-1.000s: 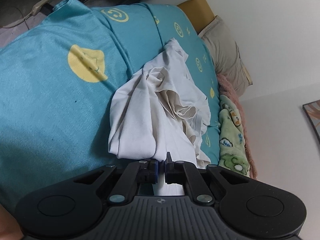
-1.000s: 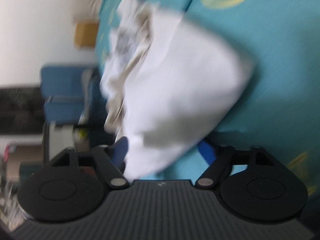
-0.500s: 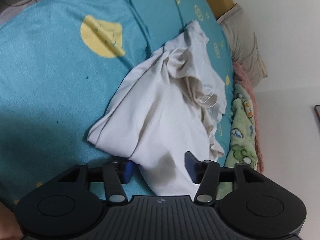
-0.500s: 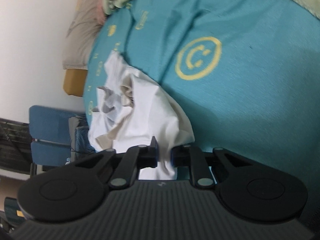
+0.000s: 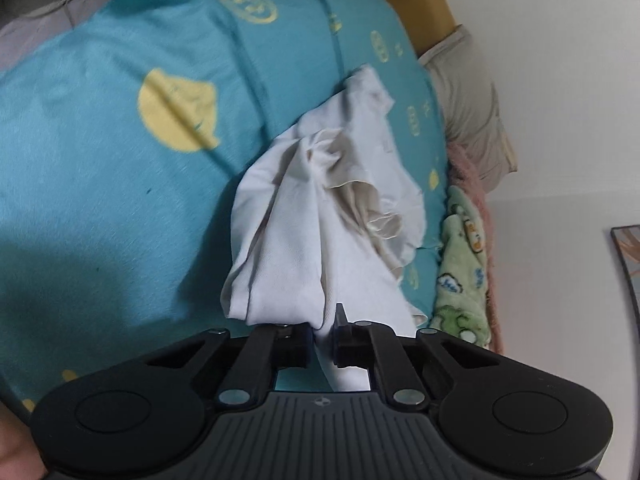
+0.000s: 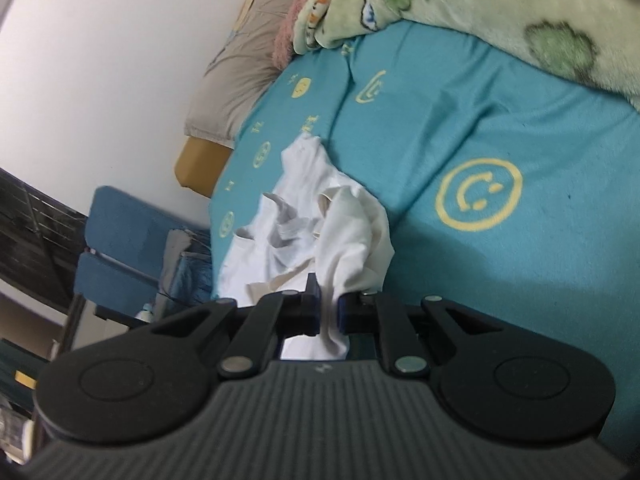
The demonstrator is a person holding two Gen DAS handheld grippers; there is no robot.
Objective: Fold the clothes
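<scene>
A crumpled white garment (image 5: 320, 216) lies bunched on a teal bedsheet with yellow smiley prints (image 5: 100, 168). My left gripper (image 5: 323, 340) is shut on a near edge of the garment, with cloth pinched between its jaws. In the right wrist view the same white garment (image 6: 320, 236) lies in a heap on the sheet (image 6: 500, 264). My right gripper (image 6: 329, 314) is shut on another near edge, and a strip of cloth runs through the jaws toward the camera.
A green cartoon-print blanket (image 5: 464, 280) and pink fuzzy blanket (image 5: 472, 176) lie along the wall side, with a beige pillow (image 5: 472, 100) and tan headboard (image 5: 424, 8) beyond. The blanket (image 6: 480, 8) fills the upper right wrist view. A blue chair (image 6: 120, 248) stands beside the bed.
My left gripper opened half a second ago and has shut on the garment edge again. My right gripper shut on the cloth and stays shut, while its view swung across the bed.
</scene>
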